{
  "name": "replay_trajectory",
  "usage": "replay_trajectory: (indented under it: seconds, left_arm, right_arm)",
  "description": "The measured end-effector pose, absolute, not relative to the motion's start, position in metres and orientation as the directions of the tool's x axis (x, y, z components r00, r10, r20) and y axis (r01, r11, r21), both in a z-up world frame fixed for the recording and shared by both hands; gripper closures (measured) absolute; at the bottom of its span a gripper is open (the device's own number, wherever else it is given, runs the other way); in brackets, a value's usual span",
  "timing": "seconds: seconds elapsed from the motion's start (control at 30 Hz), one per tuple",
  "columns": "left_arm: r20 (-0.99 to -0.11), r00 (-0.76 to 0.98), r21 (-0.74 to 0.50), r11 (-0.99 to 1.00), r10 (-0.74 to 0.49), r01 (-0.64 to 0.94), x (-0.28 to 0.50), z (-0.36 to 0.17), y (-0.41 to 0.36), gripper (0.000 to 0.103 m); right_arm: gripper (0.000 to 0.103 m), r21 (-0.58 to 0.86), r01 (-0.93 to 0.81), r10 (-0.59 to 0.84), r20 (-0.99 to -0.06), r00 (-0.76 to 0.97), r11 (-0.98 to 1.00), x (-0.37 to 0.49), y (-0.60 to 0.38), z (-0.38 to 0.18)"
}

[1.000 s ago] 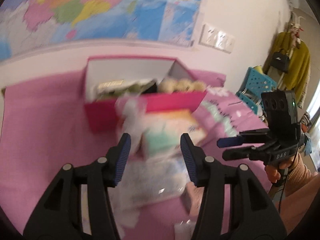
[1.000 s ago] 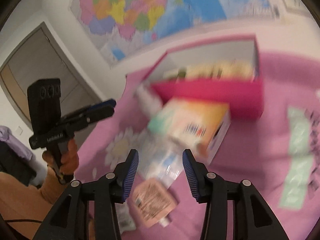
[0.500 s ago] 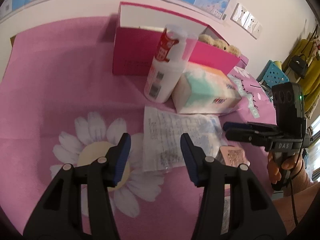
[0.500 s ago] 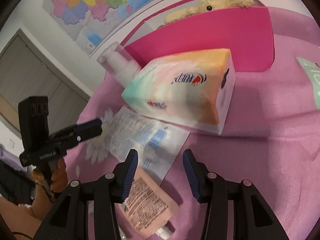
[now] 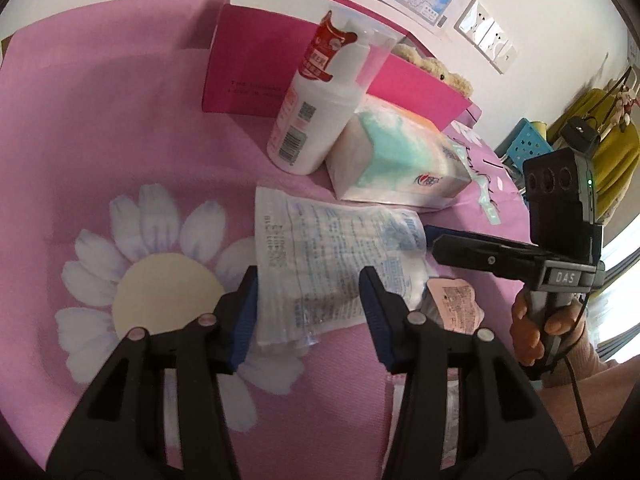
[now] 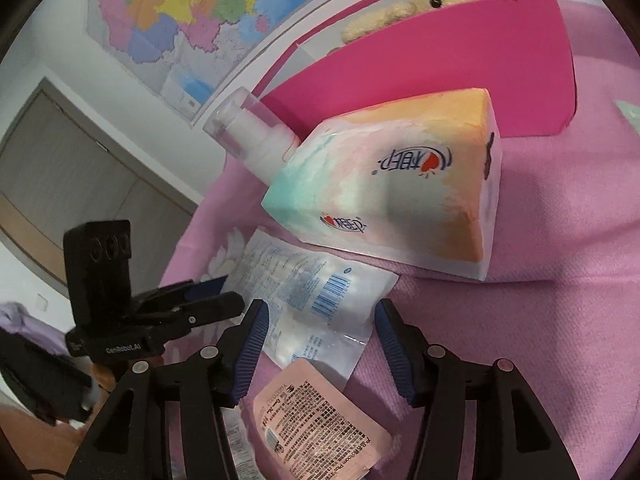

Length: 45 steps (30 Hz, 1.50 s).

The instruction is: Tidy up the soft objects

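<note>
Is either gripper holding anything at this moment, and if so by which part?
Nothing is held. The left gripper is open over the clear plastic packet, and the right gripper is open above the same packet's other end, near the pink sachet.

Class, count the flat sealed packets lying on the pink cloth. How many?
2: a clear printed packet in front of the tissue pack, and a pink packet nearer the right gripper. Others may be hidden.
</note>
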<state>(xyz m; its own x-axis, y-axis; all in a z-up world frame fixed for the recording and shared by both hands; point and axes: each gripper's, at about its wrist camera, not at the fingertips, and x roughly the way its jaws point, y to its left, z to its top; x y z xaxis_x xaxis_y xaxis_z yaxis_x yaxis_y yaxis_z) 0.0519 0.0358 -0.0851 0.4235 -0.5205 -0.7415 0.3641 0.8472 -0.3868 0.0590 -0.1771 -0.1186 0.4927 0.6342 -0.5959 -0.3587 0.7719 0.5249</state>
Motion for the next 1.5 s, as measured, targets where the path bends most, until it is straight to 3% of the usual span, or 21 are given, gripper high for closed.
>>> replay_trajectory:
  seconds: [0.13,0.37,0.63,1.5]
  left_arm:
    - [-0.747,0.432,-0.362,0.854,-0.506,0.375,0.047,-0.082,0.029,0.053]
    - [-0.728,0.457,-0.385,0.856,-0.511,0.345,0.043,-0.076,0.039,0.054]
    - [-0.709,0.470,-0.410,0.850,-0.525,0.332,0.038,-0.070,0.041,0.058]
    - [-0.640,0.518,-0.371,0.818,-0.568,0.439,0.036,-0.017,0.010,0.058]
  right_arm:
    - [0.057,0.507,-0.371,0.628,-0.607,0.488,0.778,0.057,-0.171,-0.120]
    - [0.088,0.524,-0.381,0.648,-0.590,0.482,0.761,0.058,-0.173,-0.119]
    - [0.092,0.492,-0.418,0.645,-0.558,0.522,0.764,0.048,-0.173,-0.102]
    - [0.092,0.441,-0.453,0.629,-0.458,0.628,0.774,0.012,-0.214,-0.049]
